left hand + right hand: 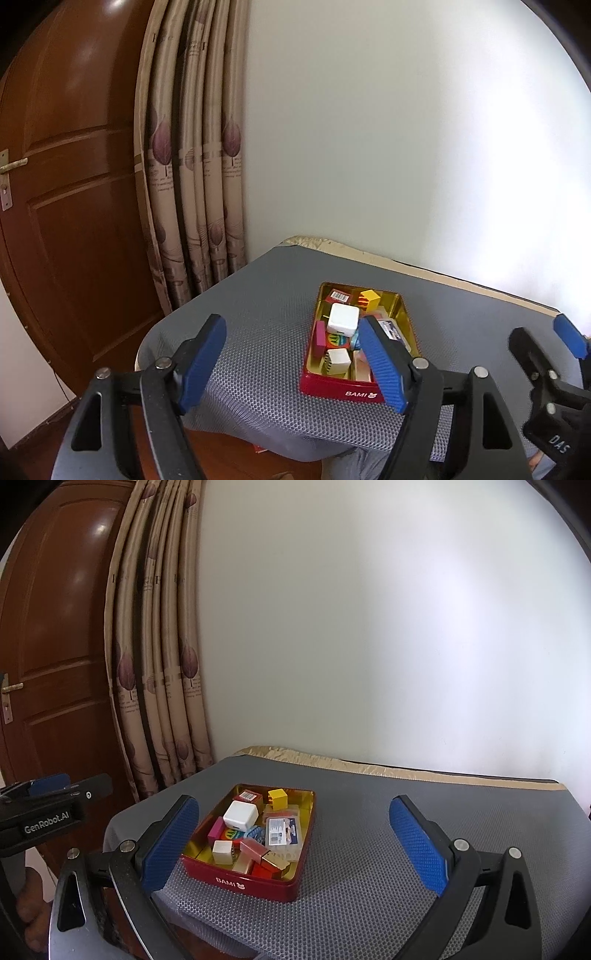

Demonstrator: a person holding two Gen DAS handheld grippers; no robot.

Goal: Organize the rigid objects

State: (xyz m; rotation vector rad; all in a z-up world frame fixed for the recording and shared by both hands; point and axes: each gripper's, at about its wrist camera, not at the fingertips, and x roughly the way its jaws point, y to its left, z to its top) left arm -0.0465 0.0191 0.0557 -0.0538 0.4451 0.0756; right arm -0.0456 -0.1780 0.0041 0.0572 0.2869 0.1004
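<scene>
Both grippers, left [295, 363] and right [295, 843], gape empty low in frame before the red "BAMI" tin [236, 880], "GenRobot.AI" at left.

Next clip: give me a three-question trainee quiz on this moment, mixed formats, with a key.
1. True or false: the left gripper holds a block.
2. Which thing sits highest in the red tin? A) the white cube B) the yellow block C) the clear plastic case
3. Fill in: the tin rests on a grey ___ mat.

Key
1. False: its jaws stand wide apart with nothing between the pads.
2. A, it rests on top of other pieces.
3. Mesh (honeycomb pattern).
</scene>
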